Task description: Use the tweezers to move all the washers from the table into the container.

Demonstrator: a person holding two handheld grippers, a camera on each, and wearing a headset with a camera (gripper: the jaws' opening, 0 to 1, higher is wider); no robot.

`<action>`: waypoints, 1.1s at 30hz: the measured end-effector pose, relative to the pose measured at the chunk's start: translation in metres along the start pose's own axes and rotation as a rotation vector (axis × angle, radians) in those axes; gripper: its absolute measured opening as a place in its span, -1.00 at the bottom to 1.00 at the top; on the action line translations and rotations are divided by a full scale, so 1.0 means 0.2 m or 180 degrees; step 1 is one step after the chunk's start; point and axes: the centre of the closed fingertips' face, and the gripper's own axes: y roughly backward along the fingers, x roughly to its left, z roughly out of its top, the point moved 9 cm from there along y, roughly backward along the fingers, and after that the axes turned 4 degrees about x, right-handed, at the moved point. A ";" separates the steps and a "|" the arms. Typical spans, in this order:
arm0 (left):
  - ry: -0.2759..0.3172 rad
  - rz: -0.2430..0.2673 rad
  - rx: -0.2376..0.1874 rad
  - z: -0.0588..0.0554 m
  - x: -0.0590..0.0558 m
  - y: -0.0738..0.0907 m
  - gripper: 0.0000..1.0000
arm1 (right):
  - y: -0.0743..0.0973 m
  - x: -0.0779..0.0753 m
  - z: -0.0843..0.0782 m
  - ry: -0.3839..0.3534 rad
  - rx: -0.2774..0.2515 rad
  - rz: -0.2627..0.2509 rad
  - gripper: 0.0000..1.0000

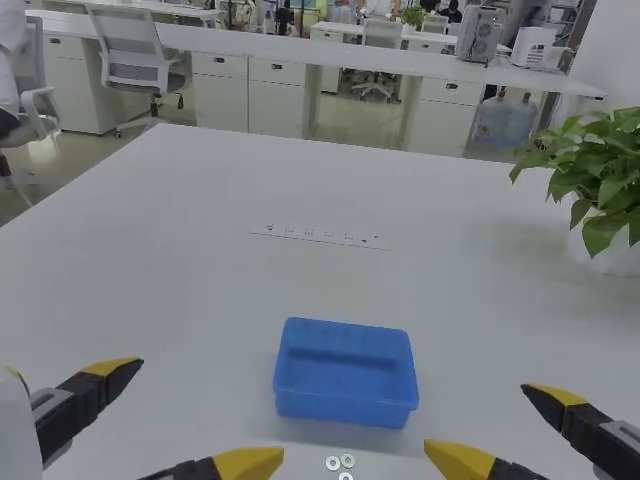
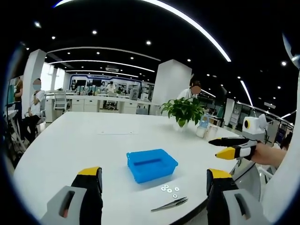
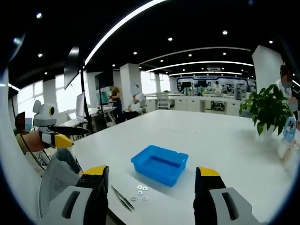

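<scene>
Nearby, one blue container (image 1: 345,365) sits on the white tabletop (image 1: 200,250) — about four washers (image 2: 169,190) and one pair of tweezers (image 2: 169,204) lie just beside it. One potted plant (image 1: 600,170) stands well apart. Left gripper (image 2: 154,172) and right gripper (image 3: 152,170) — jaws wide open.

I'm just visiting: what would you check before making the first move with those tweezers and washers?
1. Left gripper open and empty: ok.
2. Right gripper open and empty: ok.
3. Tweezers lying free on the table, nothing on them: ok.
4. Tweezers held in a gripper: not ok, not yet picked up.
5. Washers lying between the tweezers and the blue container: ok.
6. Exact washer count: cannot tell, too small.
</scene>
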 end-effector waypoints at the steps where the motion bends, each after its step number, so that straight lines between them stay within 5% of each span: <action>1: 0.0017 0.0015 -0.0007 0.00 0.00 0.00 0.89 | 0.00 0.00 0.00 -0.0002 0.0002 -0.0003 0.47; 20: -0.0008 -0.0001 -0.0049 0.06 0.01 -0.03 0.88 | -0.11 0.02 0.03 -0.0095 -0.0011 0.0123 0.41; 33: -0.0055 -0.0092 0.0120 0.03 0.05 -0.12 0.85 | -0.09 -0.04 0.01 -0.0158 -0.0003 0.0003 0.36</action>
